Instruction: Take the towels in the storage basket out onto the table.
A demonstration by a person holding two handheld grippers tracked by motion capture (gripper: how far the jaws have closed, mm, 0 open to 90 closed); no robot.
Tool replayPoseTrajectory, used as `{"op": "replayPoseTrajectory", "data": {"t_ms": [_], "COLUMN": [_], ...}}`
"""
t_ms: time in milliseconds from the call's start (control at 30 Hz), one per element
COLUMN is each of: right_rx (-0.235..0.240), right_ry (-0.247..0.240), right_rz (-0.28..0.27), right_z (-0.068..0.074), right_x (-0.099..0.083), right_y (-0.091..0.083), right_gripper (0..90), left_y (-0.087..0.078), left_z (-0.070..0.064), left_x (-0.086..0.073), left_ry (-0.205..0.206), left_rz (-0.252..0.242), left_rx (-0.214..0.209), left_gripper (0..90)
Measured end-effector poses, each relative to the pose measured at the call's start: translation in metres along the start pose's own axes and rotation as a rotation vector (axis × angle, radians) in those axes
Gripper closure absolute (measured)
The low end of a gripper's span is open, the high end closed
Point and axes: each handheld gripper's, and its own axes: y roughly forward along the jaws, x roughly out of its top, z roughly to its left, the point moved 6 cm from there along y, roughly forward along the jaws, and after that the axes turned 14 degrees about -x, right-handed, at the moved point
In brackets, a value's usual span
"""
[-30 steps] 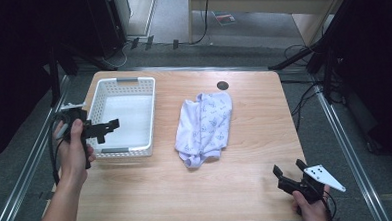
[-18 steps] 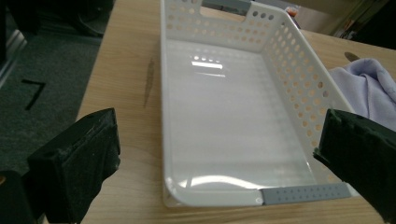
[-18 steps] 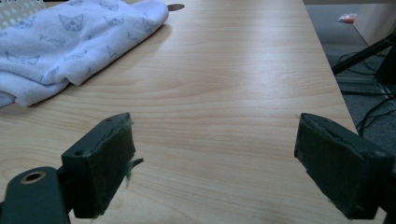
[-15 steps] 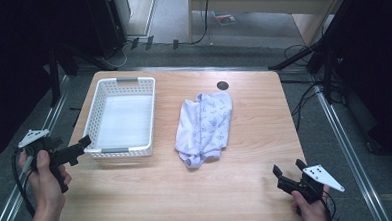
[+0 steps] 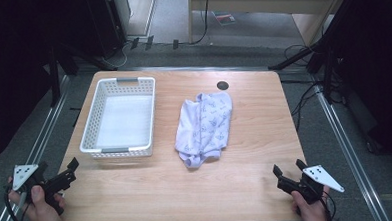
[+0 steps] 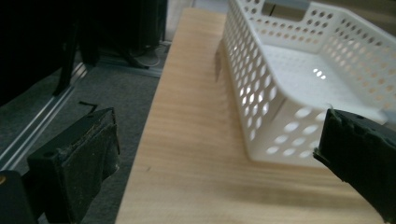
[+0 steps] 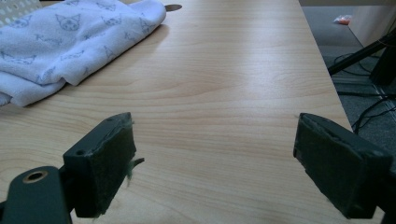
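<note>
Left gripper (image 5: 69,171) sits off the near-left corner of the light wooden table (image 5: 255,138), jaws spread wide, nothing between them. In the left gripper view (image 6: 215,154) it looks along the table's left edge at the near corner of the white perforated plastic basket (image 6: 299,79). Right gripper (image 5: 286,170) is at the near-right edge, jaws equally wide and empty, aimed over bare wood toward the crumpled white cloth with a small blue cat print (image 7: 70,37).

The cloth (image 5: 205,127) lies mid-table, just right of the basket (image 5: 119,119), not touching it. Basket looks empty.

Risks, as I read it:
- Both grippers are well apart from the cloth. A pinch on only the top layer of the bundle would let it unfurl and drag when lifted.
- A trailing hem could catch the basket rim and end up half out.
- Left gripper is closest to the basket's near corner. A low sweep rightward could knock the light basket askew.
- Right jaws coming in flat could push the cloth instead of getting under it.

Pose: left hand (image 5: 38,202) low, holding its gripper roughly level, pointing up and right. Right hand (image 5: 311,210) at the table edge, gripper pointing up and left.
</note>
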Motion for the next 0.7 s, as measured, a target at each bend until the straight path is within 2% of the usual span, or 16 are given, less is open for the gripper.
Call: {"op": "replayPoseTrajectory", "data": {"t_ms": [67,100,133,233,433,700], "right_rx": [0.000,0.000,0.000,-0.002,-0.006,-0.006], "right_ry": [0.002,0.002,0.001,0.003,-0.004,0.000], "right_rz": [0.004,0.004,0.005,0.008,0.011,0.007], "right_z": [0.000,0.000,0.000,0.000,-0.001,-0.001], "right_x": [0.000,0.000,0.000,0.000,-0.001,-0.001], "right_y": [0.000,0.000,0.000,0.000,0.001,0.000], "right_gripper": [12.9,12.9,12.9,12.9,12.9,12.9], "left_y": [-0.001,-0.001,0.000,0.004,0.011,0.012], "left_z": [0.004,0.004,0.005,0.003,0.000,0.001], "left_x": [-0.005,-0.005,-0.013,-0.017,-0.021,-0.021], "left_ry": [0.009,0.009,0.034,0.042,0.078,0.060], "left_rz": [-0.006,-0.006,0.001,0.007,0.026,0.037], "left_rx": [0.038,0.038,0.073,0.061,0.074,0.089], "left_gripper": [0.0,0.0,0.0,0.0,0.0,0.0]}}
